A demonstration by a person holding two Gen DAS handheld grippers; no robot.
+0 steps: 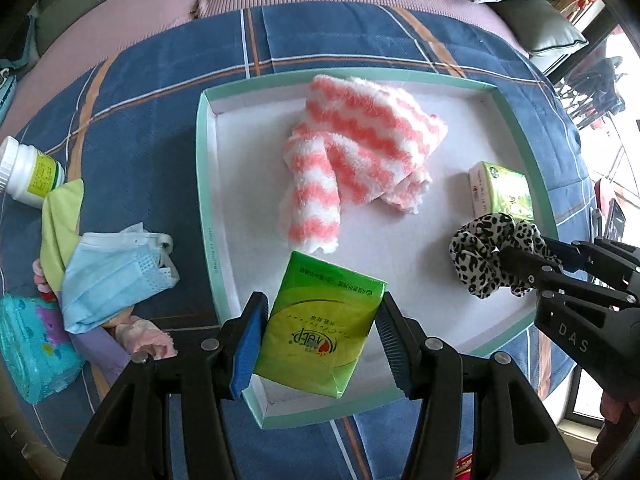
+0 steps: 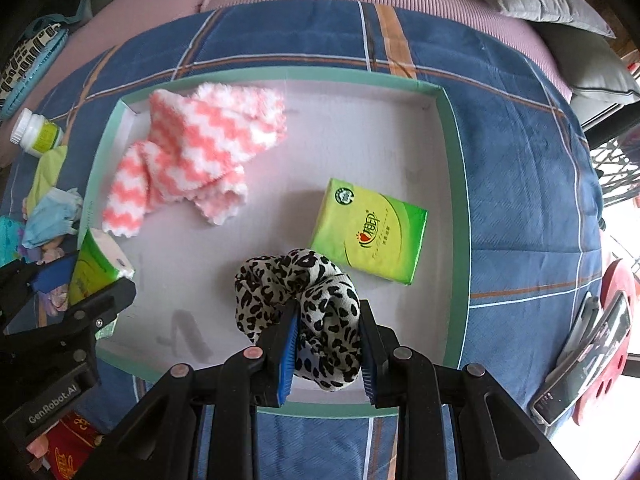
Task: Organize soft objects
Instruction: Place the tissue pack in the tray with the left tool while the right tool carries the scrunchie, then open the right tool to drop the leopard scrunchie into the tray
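A shallow green-rimmed tray (image 1: pixel 204 184) (image 2: pixel 452 216) with a white floor lies on a blue plaid cloth. My left gripper (image 1: pixel 320 320) is shut on a green tissue pack (image 1: pixel 320 324), held over the tray's near left corner; the same pack (image 2: pixel 96 264) shows at the left of the right wrist view. My right gripper (image 2: pixel 328 336) is shut on a leopard-print scrunchie (image 2: pixel 296 296) (image 1: pixel 484 252) low over the tray's near side. In the tray lie a pink-and-white fluffy towel (image 1: pixel 356 148) (image 2: pixel 192 148) and a second green tissue pack (image 2: pixel 370 230) (image 1: pixel 502 190).
Left of the tray on the cloth lie a blue face mask (image 1: pixel 112 272), a white pill bottle (image 1: pixel 28 172), a yellow-green cloth (image 1: pixel 60 216), a teal wipes pack (image 1: pixel 32 344) and a pink soft item (image 1: pixel 144 336). A phone (image 2: pixel 584 352) lies at the right. Cushions sit behind.
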